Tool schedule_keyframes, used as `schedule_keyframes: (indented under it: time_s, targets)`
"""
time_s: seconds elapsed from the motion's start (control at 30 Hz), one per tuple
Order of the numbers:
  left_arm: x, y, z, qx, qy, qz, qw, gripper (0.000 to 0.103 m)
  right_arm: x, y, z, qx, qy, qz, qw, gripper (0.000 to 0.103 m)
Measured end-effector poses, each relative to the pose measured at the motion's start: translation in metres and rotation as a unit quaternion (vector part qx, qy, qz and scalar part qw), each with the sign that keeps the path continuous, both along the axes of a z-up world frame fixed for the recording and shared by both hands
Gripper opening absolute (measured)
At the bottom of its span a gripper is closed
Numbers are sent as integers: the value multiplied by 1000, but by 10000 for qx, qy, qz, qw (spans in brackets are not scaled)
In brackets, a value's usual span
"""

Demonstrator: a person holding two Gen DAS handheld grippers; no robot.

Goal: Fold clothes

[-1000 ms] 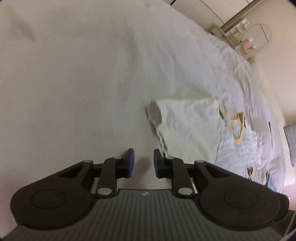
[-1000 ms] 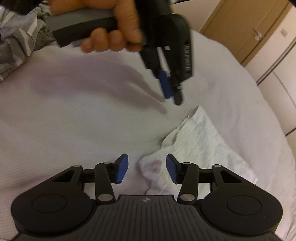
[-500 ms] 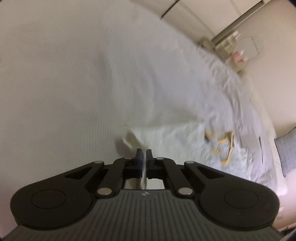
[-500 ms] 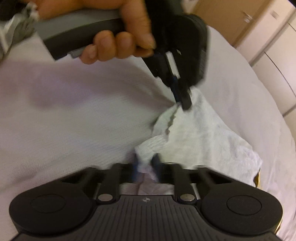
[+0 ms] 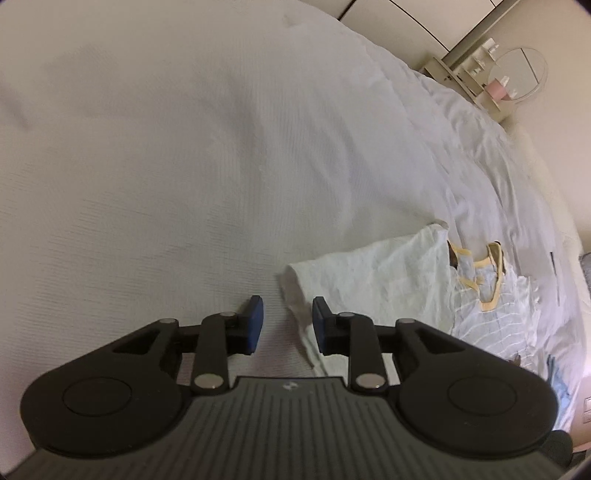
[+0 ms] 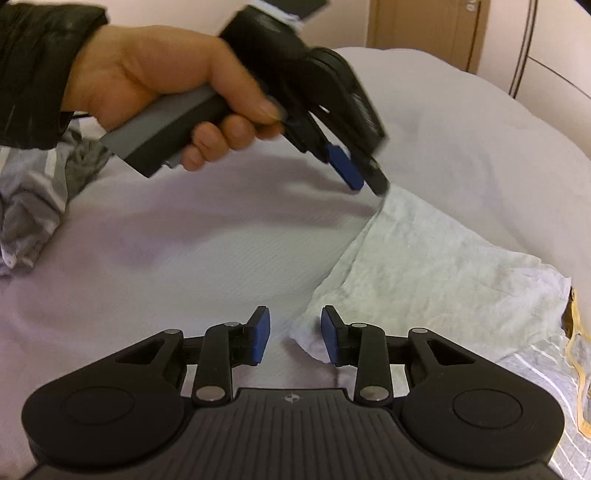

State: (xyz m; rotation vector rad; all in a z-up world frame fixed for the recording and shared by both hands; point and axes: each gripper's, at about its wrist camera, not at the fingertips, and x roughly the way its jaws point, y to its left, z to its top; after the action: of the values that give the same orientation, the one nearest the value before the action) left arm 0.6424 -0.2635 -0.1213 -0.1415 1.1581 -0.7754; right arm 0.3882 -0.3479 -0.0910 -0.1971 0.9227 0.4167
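A white folded garment point(image 5: 369, 288) lies flat on the white bed sheet point(image 5: 184, 166). My left gripper point(image 5: 286, 325) hovers at its near-left edge, jaws opening, with the fold edge between the blue pads but not pressed. In the right wrist view the same garment point(image 6: 424, 266) spreads to the right. My right gripper point(image 6: 295, 339) stands over its near corner, jaws opening, the corner loose beside the right pad. The left gripper point(image 6: 365, 177), held by a hand point(image 6: 159, 81), points down at the garment's far corner.
A light garment with yellow trim point(image 5: 491, 280) lies under the white one's right side. Crumpled grey striped clothes point(image 6: 33, 206) sit at the bed's left. A dressing table with a round mirror point(image 5: 517, 74) stands beyond the bed, and a wooden door point(image 6: 424, 29) behind it.
Both grippers were shut on the white garment's corners half a second ago and now stand parted. The garment has dropped flat onto the sheet.
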Motion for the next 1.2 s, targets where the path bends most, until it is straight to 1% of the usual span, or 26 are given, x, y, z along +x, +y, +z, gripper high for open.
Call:
schedule_keyframes:
  time_s: [0.07, 0.1, 0.17, 0.2, 0.27, 0.3, 0.37, 0.4, 0.43, 0.5, 0.63, 0.67, 0.73, 0.77, 0.83, 0.9, 1.0, 1.03, 1.07, 1.13, 1.2]
  targets:
    - [3, -6, -6, -69, 37, -27, 10000, 22, 2, -2, -3, 51, 49, -221, 9997, 34]
    - [4, -9, -7, -83, 11, -54, 10000, 16, 5, -4, -5, 71, 70, -343, 9994, 34]
    - [6, -11, -2, -105, -241, -70, 9996, 0, 11, -8, -10, 44, 130, -499, 9987, 34]
    - [7, -12, 2, -119, -376, -77, 9992, 0, 13, -10, -13, 7, 154, -562, 9983, 33]
    - [8, -13, 14, -247, -676, -81, 9974, 0, 18, -13, -17, 63, 222, -692, 9973, 18]
    - [9, -13, 18, -273, -764, -96, 9967, 0, 20, -13, -19, 131, 208, -728, 9970, 16]
    - [12, -18, 16, -126, -795, -223, 9965, 0, 23, -12, -22, 312, 26, -698, 9971, 16]
    - [14, -20, 15, -49, -803, -279, 9964, 0, 27, -11, -24, 396, 9, -672, 9970, 22]
    - [15, -22, 12, 47, -764, -277, 9967, 0, 31, -9, -26, 425, 38, -639, 9970, 31]
    - [15, -19, 10, 188, -766, -123, 9968, 2, 33, -7, -28, 444, 100, -602, 9972, 42]
    - [4, 2, 23, 191, -1015, 249, 9943, 2, 17, -10, -21, 659, 158, -764, 9948, 42]
    - [-2, 6, 28, 183, -1105, 275, 9933, 2, 10, -12, -18, 724, 191, -843, 9936, 42]
    - [-19, 13, 38, -23, -1099, 189, 9938, 2, -7, -16, -14, 816, 269, -1030, 9910, 42]
    - [-28, 16, 42, -119, -1090, 117, 9939, 2, -15, -18, -11, 838, 297, -1144, 9894, 42]
    - [-53, 11, 43, -219, -988, -381, 9941, 2, -34, -22, -5, 884, 363, -1386, 9857, 42]
    - [-79, 3, 39, -256, -851, -918, 9918, 3, -52, -27, -4, 963, 552, -1695, 9793, 42]
    - [-110, -8, 20, 70, -736, -1518, 9856, 4, -71, -33, -8, 1063, 803, -2041, 9698, 43]
    - [-114, -8, 13, 262, -751, -1562, 9845, 6, -77, -35, -9, 1100, 856, -2127, 9671, 43]
    - [-118, -7, 6, 435, -762, -1593, 9833, 5, -83, -37, -8, 1150, 892, -2202, 9645, 44]
    - [-117, 4, -1, 475, -653, -1400, 9869, 4, -92, -39, -6, 1173, 923, -2288, 9619, 46]
    - [-117, 13, 5, 559, -713, -1219, 9884, 4, -100, -39, -2, 1198, 952, -2346, 9600, 48]
